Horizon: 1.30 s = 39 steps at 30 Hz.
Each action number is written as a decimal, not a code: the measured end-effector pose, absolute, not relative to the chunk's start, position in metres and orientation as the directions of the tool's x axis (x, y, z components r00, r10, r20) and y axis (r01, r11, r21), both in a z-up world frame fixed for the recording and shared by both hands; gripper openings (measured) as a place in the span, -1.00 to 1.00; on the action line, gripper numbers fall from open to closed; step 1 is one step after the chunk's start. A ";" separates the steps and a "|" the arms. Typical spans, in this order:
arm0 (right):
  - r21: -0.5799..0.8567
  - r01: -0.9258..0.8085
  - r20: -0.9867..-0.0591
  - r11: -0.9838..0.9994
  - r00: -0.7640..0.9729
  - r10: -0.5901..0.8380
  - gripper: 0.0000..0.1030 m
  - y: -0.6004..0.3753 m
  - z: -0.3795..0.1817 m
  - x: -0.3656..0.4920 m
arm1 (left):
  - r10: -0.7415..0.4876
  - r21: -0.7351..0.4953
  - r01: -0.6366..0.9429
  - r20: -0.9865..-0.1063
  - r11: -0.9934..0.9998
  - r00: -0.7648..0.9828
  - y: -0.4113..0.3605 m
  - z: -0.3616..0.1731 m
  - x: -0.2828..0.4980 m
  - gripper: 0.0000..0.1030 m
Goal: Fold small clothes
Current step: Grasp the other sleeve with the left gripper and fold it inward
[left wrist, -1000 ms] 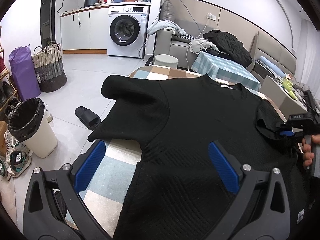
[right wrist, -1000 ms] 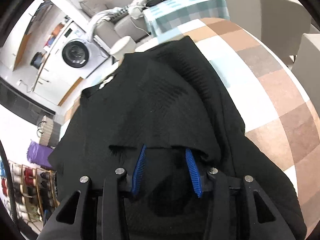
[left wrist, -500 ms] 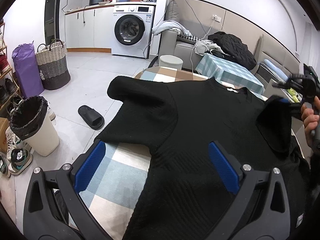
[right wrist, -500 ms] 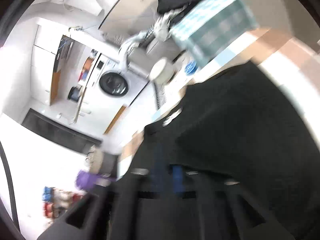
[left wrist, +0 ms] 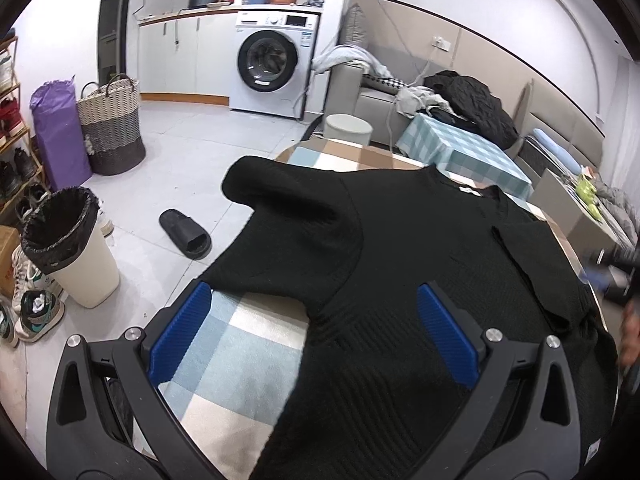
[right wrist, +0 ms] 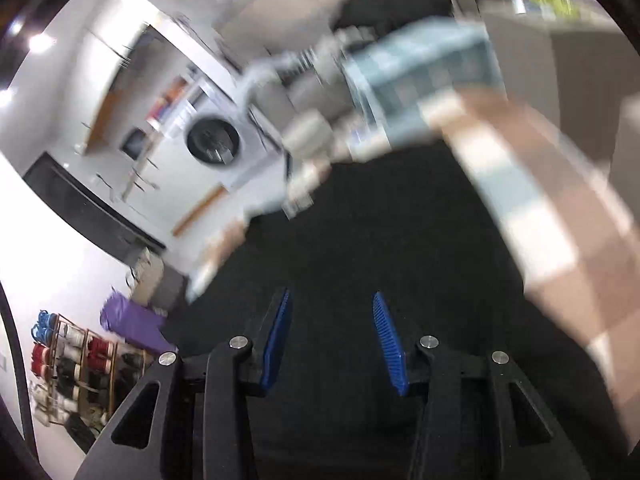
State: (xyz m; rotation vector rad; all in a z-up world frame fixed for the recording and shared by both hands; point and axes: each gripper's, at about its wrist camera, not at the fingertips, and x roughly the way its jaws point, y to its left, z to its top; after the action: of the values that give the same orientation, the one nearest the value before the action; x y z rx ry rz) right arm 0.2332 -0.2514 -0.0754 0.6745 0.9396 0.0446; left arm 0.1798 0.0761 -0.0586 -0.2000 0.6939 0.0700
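A black short-sleeved top lies spread on the checked table. Its left sleeve sticks out over the table's far left edge. Its right sleeve lies folded inward over the body. My left gripper is open and empty, low over the top's left side near the armpit. My right gripper is open and empty above the black cloth; that view is blurred by motion. It shows dimly at the right edge of the left wrist view.
Left of the table on the floor stand a white bin with a black liner, a black slipper, a woven basket and a purple bag. A washing machine, a sofa and a second checked table are behind.
My right gripper lifted the right sleeve, laid it inward over the body, opened and let it go, then drew back to the right. My left gripper stayed open, shifting only slightly.
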 end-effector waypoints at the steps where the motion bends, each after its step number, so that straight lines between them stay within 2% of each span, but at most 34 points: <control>1: 0.541 0.262 -0.754 0.799 0.572 0.323 -0.19 -0.248 -0.090 0.235 | 0.006 -0.161 -0.144 -0.646 0.976 0.763 0.079 -0.059 0.182 0.98; 4: 0.489 0.268 -0.817 0.830 0.474 0.329 -0.19 -0.232 -0.121 0.238 | 0.026 -0.177 -0.193 -0.670 0.965 0.742 0.092 -0.064 0.190 0.98; 7: 0.485 0.245 -0.805 0.839 0.501 0.319 -0.19 -0.229 -0.116 0.224 | 0.048 -0.190 -0.248 -0.697 0.950 0.716 0.110 -0.070 0.197 0.97; 11: 0.503 0.188 -0.767 0.843 0.547 0.336 -0.19 -0.225 -0.091 0.194 | 0.010 -0.243 -0.275 -0.733 0.930 0.681 0.132 -0.082 0.206 0.88; 13: 0.513 0.174 -0.753 0.840 0.561 0.343 -0.18 -0.224 -0.083 0.189 | -0.015 -0.272 -0.292 -0.755 0.917 0.656 0.143 -0.091 0.212 0.69; 18: 0.541 0.163 -0.737 0.825 0.565 0.371 -0.17 -0.231 -0.082 0.167 | -0.102 -0.392 -0.367 -0.788 0.844 0.607 0.177 -0.122 0.231 0.37; 22: 0.531 0.160 -0.740 0.832 0.567 0.363 -0.17 -0.235 -0.076 0.164 | -0.154 -0.453 -0.402 -0.793 0.796 0.589 0.196 -0.144 0.243 0.36; 27: 0.531 0.169 -0.732 0.830 0.584 0.350 -0.17 -0.243 -0.067 0.159 | -0.253 -0.585 -0.433 -0.750 0.686 0.612 0.224 -0.168 0.256 0.36; 32: 0.537 0.179 -0.734 0.824 0.581 0.352 -0.17 -0.247 -0.074 0.160 | -0.303 -0.640 -0.442 -0.724 0.628 0.619 0.237 -0.185 0.266 0.33; 35: 0.540 0.188 -0.738 0.820 0.575 0.354 -0.17 -0.246 -0.075 0.158 | -0.325 -0.669 -0.456 -0.711 0.587 0.623 0.244 -0.197 0.267 0.14; 37: 0.544 0.192 -0.737 0.817 0.575 0.355 -0.17 -0.247 -0.077 0.157 | -0.325 -0.678 -0.466 -0.705 0.568 0.630 0.246 -0.201 0.266 -0.14; 38: 0.543 0.196 -0.737 0.816 0.576 0.353 -0.17 -0.248 -0.077 0.157 | -0.320 -0.677 -0.469 -0.706 0.566 0.632 0.247 -0.203 0.267 -0.19; 39: 0.543 0.199 -0.738 0.816 0.576 0.351 -0.17 -0.249 -0.077 0.156 | -0.314 -0.682 -0.463 -0.698 0.567 0.644 0.247 -0.204 0.267 -0.32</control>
State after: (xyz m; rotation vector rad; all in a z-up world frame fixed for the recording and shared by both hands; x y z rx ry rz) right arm 0.1557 -0.2485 -0.0774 0.6357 0.9699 0.0961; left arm 0.2674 0.2467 -0.2035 -1.0008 0.9062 0.1032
